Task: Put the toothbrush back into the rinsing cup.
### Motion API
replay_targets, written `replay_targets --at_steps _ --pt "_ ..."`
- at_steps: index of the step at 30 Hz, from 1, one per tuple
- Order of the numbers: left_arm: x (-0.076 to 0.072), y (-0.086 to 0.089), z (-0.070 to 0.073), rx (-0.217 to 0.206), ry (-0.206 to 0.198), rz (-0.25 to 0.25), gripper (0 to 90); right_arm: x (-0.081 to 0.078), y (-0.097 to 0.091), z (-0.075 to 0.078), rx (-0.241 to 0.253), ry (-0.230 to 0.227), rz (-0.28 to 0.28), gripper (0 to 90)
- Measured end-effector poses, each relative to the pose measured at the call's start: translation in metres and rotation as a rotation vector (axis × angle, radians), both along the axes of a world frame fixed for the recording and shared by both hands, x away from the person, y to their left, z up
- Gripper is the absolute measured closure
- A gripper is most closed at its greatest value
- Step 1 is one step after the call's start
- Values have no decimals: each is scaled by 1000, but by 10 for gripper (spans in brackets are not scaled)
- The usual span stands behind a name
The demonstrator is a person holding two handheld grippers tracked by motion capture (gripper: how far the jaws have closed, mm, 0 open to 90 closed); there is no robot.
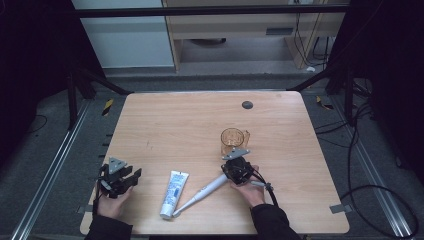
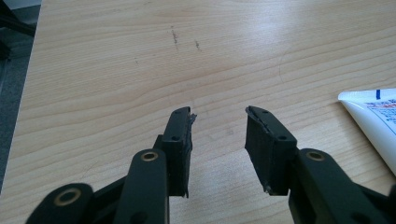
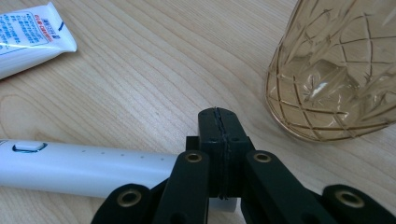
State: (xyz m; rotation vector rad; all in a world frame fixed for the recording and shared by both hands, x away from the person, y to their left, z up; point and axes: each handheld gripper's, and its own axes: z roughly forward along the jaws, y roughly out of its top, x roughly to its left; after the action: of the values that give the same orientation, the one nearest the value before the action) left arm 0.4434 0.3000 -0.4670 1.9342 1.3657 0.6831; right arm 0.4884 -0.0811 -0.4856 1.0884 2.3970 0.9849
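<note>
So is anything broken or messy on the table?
Nothing is spilled. The one odd thing is the left gripper's pads: their tips look frayed and chipped. The toothpaste tube and electric toothbrush lie flat on the table, and the amber cup stands upright.

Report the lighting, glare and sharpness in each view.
High view: the table is evenly lit, its surroundings dark. Left gripper view: sharp wood grain, soft shadow under the left tool. Right gripper view: bright glints on the amber glass, mild sheen on the toothpaste tube.
</note>
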Motion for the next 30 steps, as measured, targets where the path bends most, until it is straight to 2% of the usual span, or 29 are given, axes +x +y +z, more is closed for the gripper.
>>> replay_targets --at_steps 30 --pt "-1 0 1 -2 -6 4 607 -27 -26 0 8 9 -3 898"
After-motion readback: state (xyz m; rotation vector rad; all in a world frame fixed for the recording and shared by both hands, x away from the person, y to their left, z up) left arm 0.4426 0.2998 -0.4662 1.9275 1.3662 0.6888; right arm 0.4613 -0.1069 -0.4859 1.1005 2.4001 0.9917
